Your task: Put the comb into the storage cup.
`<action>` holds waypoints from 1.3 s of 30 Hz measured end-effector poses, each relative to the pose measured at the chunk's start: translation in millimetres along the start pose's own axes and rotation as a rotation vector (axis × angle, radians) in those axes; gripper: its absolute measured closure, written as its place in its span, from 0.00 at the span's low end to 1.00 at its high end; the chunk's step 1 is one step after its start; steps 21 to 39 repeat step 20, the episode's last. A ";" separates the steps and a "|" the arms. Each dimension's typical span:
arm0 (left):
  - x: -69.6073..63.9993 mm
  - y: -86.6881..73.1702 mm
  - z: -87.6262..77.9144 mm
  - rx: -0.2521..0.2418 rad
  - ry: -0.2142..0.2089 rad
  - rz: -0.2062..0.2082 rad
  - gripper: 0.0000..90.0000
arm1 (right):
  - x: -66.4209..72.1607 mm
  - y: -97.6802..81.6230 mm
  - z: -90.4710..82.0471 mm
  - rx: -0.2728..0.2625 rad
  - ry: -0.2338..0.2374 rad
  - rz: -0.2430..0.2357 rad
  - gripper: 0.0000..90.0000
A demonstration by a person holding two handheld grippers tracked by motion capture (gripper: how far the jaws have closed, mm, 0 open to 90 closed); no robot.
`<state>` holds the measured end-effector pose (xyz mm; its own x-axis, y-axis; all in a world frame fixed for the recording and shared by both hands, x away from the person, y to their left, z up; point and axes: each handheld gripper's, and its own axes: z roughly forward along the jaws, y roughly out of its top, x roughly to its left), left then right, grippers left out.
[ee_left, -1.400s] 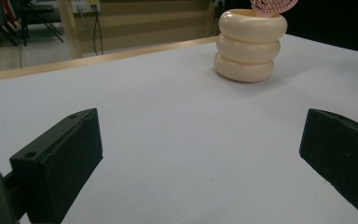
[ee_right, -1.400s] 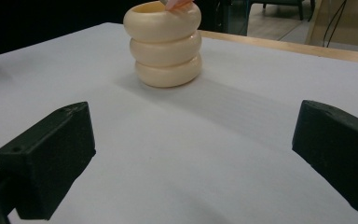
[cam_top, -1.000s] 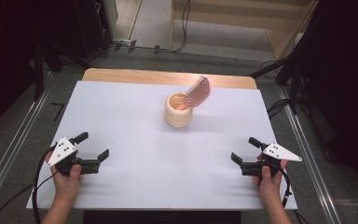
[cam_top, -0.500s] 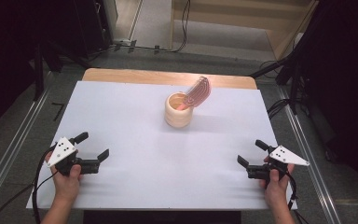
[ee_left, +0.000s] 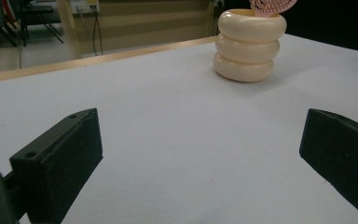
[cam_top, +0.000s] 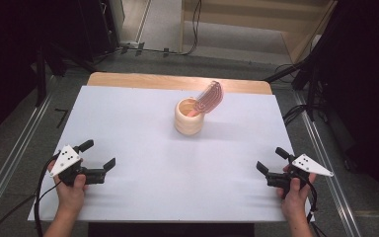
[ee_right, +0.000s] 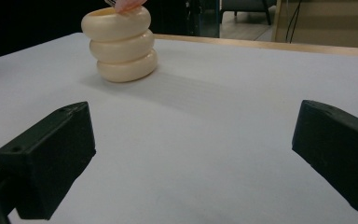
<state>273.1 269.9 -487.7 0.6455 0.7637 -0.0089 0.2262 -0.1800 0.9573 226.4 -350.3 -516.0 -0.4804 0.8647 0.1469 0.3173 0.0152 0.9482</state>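
Two grippers rest low on the white sheet (cam_top: 143, 128): the left gripper (cam_top: 98, 160) at the lower left of the high view, the right gripper (cam_top: 271, 160) at the lower right; both have jaws wide apart and hold nothing. A cream holder (cam_top: 190, 116) stands upright in the upper middle, well apart from both; a pink comb (cam_top: 208, 98) leans out of it toward the upper right, probably so that its top is easy to take.

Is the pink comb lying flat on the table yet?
No, the pink comb stands tilted in the cream ringed holder, its end sticking out above the rim, not on the white table.
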 end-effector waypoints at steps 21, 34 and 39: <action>0.7 0.3 0.9 -0.001 -0.014 0.005 0.00 | 3.0 -0.4 2.4 0.015 0.015 -0.014 0.00; 0.7 0.3 0.9 -0.001 -0.014 0.005 0.00 | 3.0 -0.4 2.4 0.015 0.015 -0.014 0.00; 0.7 0.3 0.9 -0.001 -0.014 0.005 0.00 | 3.0 -0.4 2.4 0.015 0.015 -0.014 0.00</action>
